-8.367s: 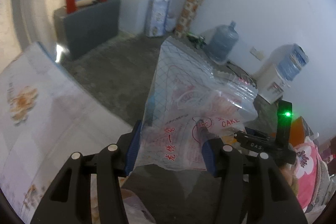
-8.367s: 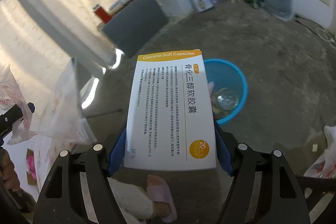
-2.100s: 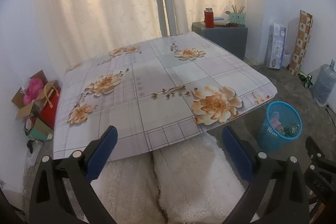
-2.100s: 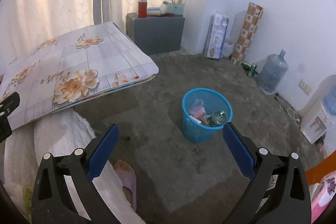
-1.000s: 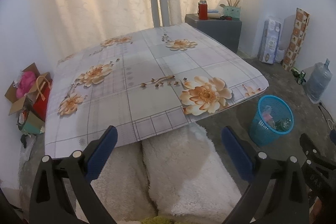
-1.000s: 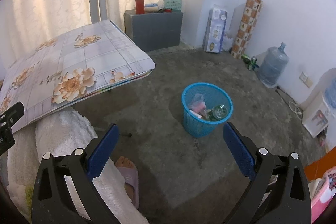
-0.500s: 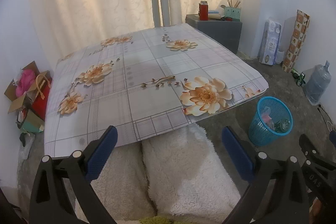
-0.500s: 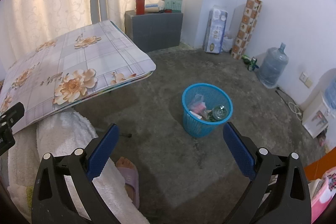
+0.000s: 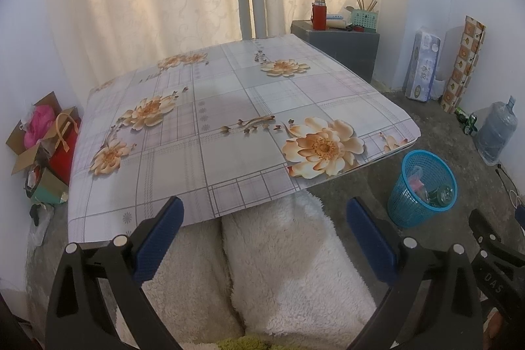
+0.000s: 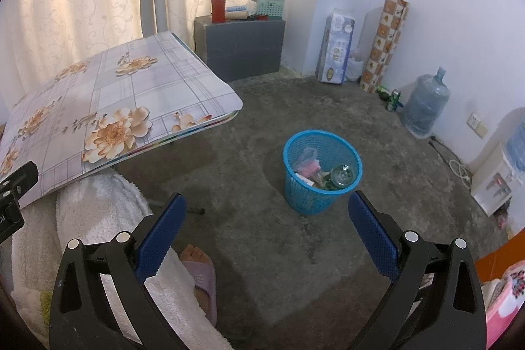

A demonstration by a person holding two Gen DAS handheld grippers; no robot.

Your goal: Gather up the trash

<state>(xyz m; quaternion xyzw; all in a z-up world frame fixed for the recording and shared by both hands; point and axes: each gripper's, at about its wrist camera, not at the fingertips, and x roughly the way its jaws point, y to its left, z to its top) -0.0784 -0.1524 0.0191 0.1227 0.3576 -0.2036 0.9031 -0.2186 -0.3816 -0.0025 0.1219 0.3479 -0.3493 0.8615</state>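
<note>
A blue mesh trash basket stands on the concrete floor right of the table, holding wrappers, a box and a clear bottle. It also shows in the left wrist view. My left gripper is open and empty, held over the person's lap in front of the flower-print table. My right gripper is open and empty, held above the floor near the basket. No trash shows on the table top.
A grey cabinet with a red flask stands by the curtain. A tissue pack, a patterned roll and a water jug line the wall. Boxes and bags sit left of the table.
Eight seconds ago my left gripper held a plastic bag and my right a medicine box; both are now open and empty. Over the last second both views barely shift.
</note>
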